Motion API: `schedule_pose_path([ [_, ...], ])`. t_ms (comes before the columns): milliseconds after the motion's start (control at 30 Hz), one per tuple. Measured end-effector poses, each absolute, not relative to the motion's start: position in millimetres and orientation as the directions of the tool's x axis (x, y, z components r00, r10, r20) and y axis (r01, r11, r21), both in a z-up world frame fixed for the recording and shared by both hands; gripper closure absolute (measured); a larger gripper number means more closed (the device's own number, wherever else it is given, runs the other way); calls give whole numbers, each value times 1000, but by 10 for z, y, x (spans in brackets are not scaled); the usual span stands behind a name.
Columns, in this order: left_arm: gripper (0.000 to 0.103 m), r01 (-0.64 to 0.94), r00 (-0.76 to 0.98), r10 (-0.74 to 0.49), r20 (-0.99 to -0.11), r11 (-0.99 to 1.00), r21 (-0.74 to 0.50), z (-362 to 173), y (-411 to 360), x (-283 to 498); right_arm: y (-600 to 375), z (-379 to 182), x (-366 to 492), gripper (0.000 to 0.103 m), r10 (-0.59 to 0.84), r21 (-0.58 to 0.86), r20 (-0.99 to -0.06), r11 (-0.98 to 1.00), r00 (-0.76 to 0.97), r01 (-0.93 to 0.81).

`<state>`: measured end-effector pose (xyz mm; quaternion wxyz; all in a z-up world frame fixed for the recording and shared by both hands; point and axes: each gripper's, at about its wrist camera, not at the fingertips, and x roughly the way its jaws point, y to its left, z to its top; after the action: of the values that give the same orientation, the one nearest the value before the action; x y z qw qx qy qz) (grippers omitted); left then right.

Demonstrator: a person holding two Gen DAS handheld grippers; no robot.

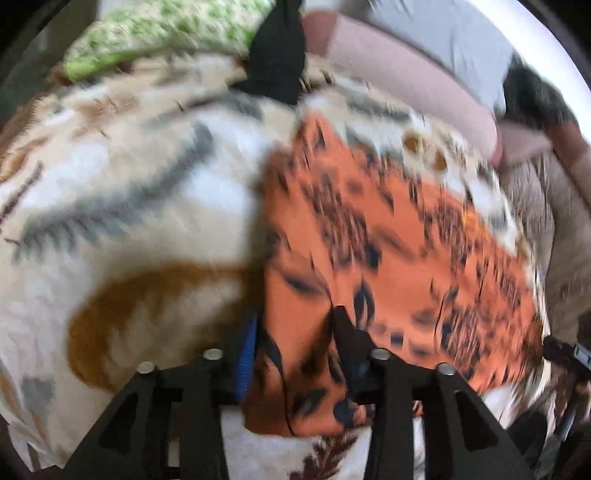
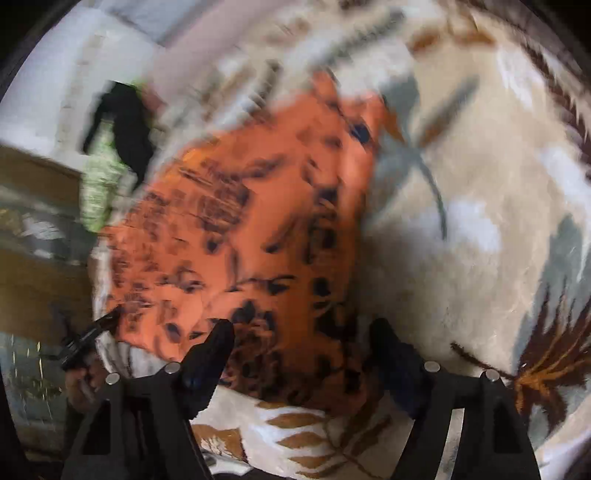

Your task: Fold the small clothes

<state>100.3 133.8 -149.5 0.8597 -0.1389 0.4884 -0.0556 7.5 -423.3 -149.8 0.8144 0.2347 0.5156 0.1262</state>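
An orange garment with a dark leaf print (image 1: 388, 240) lies spread on a fleecy cream blanket (image 1: 147, 184); both views are blurred. My left gripper (image 1: 295, 328) is open over the garment's near left corner, its blue-padded finger (image 1: 248, 350) at the cloth's edge and the other finger (image 1: 345, 332) over the fabric, which lies loose between them. In the right wrist view the same garment (image 2: 258, 221) fills the middle. My right gripper (image 2: 301, 332) stands wide open above its near edge, nothing pinched. The left gripper's tip (image 2: 92, 332) shows at the garment's left edge.
A black garment (image 1: 277, 55) and a green-and-white patterned cloth (image 1: 147, 29) lie at the blanket's far side, also in the right wrist view as the black garment (image 2: 129, 125) and green cloth (image 2: 99, 184). A pinkish cushion (image 1: 406, 81) borders the far right. The blanket (image 2: 461, 184) stretches bare to the right.
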Motion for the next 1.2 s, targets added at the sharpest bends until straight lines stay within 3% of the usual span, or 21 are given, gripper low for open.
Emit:
schedule_pose_path([
  [67, 47, -10, 575, -220, -788, 961, -276, -1347, 1369, 1119, -4301, -1265, 135, 25, 409, 489, -752, 872, 517, 22],
  [167, 47, 22, 579, -223, -784, 966, -258, -1337, 1320, 1294, -4260, -1067, 455, 25, 371, 429, -739, 903, 562, -32],
  [333, 47, 48, 541, -223, -811, 971, -236, -1542, 1197, 1652, -4009, -1227, 1109, 27, 231, 278, -803, 960, 549, 2],
  [400, 47, 57, 533, -222, -816, 972, -227, -1609, 1147, 1754, -3869, -1365, 1243, 52, 231, 264, -826, 965, 515, -9],
  [433, 47, 56, 530, -220, -819, 973, -224, -1625, 1132, 1780, -3840, -1393, 1256, 70, 214, 242, -837, 970, 504, -11],
  [500, 48, 51, 528, -223, -820, 971, -232, -1672, 1118, 1844, -3818, -1389, 1253, 81, 220, 238, -844, 971, 490, -26],
  [533, 51, 49, 526, -226, -820, 971, -236, -1692, 1121, 1881, -3816, -1368, 1245, 85, 220, 238, -842, 971, 493, -27],
  [600, 89, 42, 523, -221, -823, 971, -234, -1695, 1125, 1936, -3870, -1283, 1203, 91, 233, 258, -831, 966, 505, -21],
  [633, 95, 41, 526, -222, -821, 971, -236, -1667, 1140, 1947, -3890, -1243, 1163, 93, 241, 270, -824, 963, 513, -19],
  [900, 96, 107, 638, -288, -714, 951, -289, -966, 1104, 1461, -3941, -715, 703, 95, 273, 349, -722, 937, 635, -6],
  [1000, 92, 90, 594, -235, -770, 970, -226, -1217, 1069, 1618, -4075, -898, 647, 95, 229, 341, -751, 938, 619, 67],
  [1100, 89, 28, 446, -171, -879, 984, -177, -1783, 1060, 1919, -4212, -1480, 863, 91, 276, 389, -803, 914, 527, 113],
  [1167, 87, 27, 488, -164, -857, 985, -173, -1764, 1067, 1885, -4224, -1569, 888, 83, 274, 391, -798, 913, 537, 114],
  [1200, 78, 24, 498, -161, -852, 985, -172, -1693, 1067, 1841, -4214, -1507, 867, 81, 258, 375, -792, 921, 554, 108],
])
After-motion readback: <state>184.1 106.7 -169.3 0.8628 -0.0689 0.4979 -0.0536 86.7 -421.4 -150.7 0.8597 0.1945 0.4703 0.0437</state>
